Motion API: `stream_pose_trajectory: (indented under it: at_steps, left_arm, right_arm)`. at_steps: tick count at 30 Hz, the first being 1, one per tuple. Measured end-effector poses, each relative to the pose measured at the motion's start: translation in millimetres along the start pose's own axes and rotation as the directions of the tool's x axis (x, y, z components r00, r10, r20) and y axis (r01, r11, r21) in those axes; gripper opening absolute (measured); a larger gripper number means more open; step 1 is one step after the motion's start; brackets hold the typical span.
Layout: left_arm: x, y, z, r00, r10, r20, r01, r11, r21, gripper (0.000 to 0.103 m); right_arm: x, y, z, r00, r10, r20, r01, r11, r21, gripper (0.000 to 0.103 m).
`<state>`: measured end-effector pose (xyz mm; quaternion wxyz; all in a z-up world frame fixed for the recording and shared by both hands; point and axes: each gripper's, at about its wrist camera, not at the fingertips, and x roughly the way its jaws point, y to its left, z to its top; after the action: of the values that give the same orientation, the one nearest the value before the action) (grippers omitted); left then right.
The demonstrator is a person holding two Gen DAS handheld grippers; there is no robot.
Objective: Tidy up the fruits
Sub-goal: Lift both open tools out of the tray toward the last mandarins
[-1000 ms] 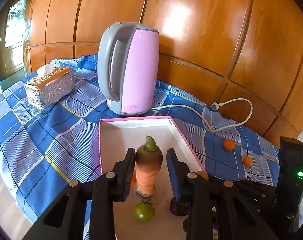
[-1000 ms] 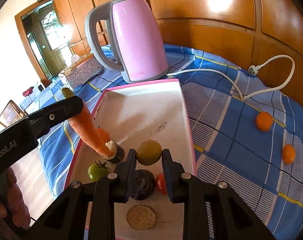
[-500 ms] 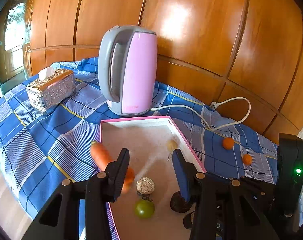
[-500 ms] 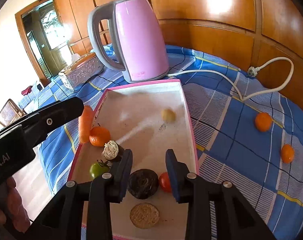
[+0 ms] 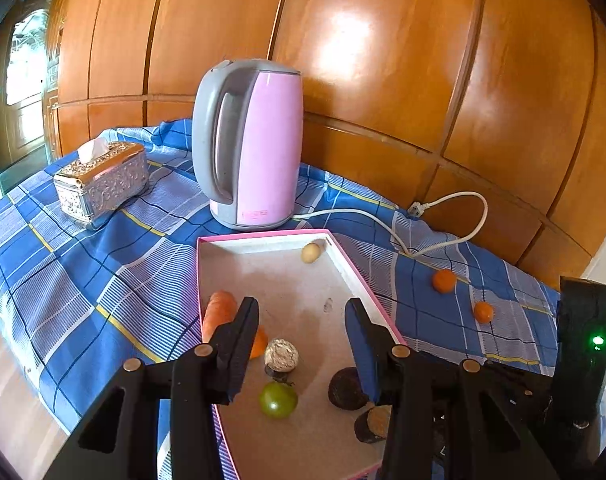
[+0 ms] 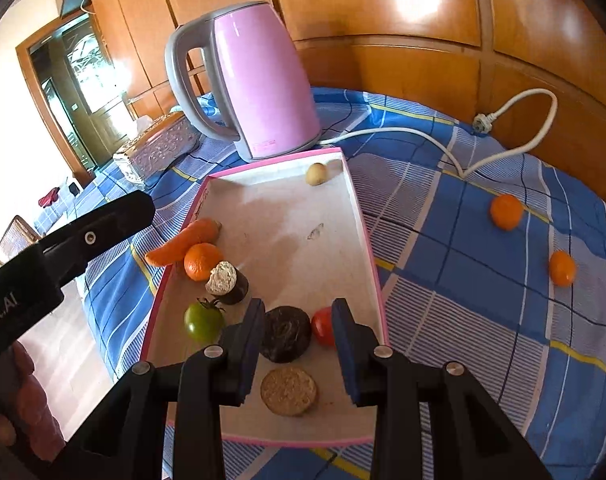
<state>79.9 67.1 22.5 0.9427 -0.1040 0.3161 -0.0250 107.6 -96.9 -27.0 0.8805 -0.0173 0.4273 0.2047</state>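
Two oranges (image 6: 506, 211) lie right of our tray (image 6: 367, 240), likely next to collect; left gripper (image 5: 303, 340) and right gripper (image 6: 297, 332) both gape empty above it.

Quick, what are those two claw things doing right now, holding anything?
Left gripper: jaws open, holding nothing.
Right gripper: jaws open, holding nothing.

Pink kettle (image 5: 255, 148) at the worktop's back edge, white cord (image 5: 435, 216) trailing toward the right; silver tissue box (image 5: 103, 182) near the back left corner.
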Motion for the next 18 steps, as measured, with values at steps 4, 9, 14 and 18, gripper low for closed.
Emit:
stream_pose_trajectory:
  at_steps: [4,9,14,18]
  left_arm:
    - [-5,-5,-3,1.000,-0.001,-0.001,0.001,1.000,0.011,0.046]
    - [-9,-7,-9,1.000,0.028,-0.008,-0.028,1.000,0.013,0.052]
    - [-8,-8,-18,0.997,0.072,-0.033,-0.072,0.997,0.009,0.052]
    - [-13,-12,-26,0.995,0.096,-0.031,-0.096,0.995,0.008,0.071]
  right_arm:
    - [-9,0,-3,1.000,-0.019,0.019,0.019,1.000,-0.001,0.034]
    - [-21,0,-8,0.996,-0.071,0.056,0.072,0.997,-0.012,0.034]
    - [-33,-7,-16,0.986,-0.143,0.088,0.142,0.990,0.014,0.035]
    - [-42,-16,-22,0.980,-0.170,0.103,0.166,0.985,0.047,0.035]
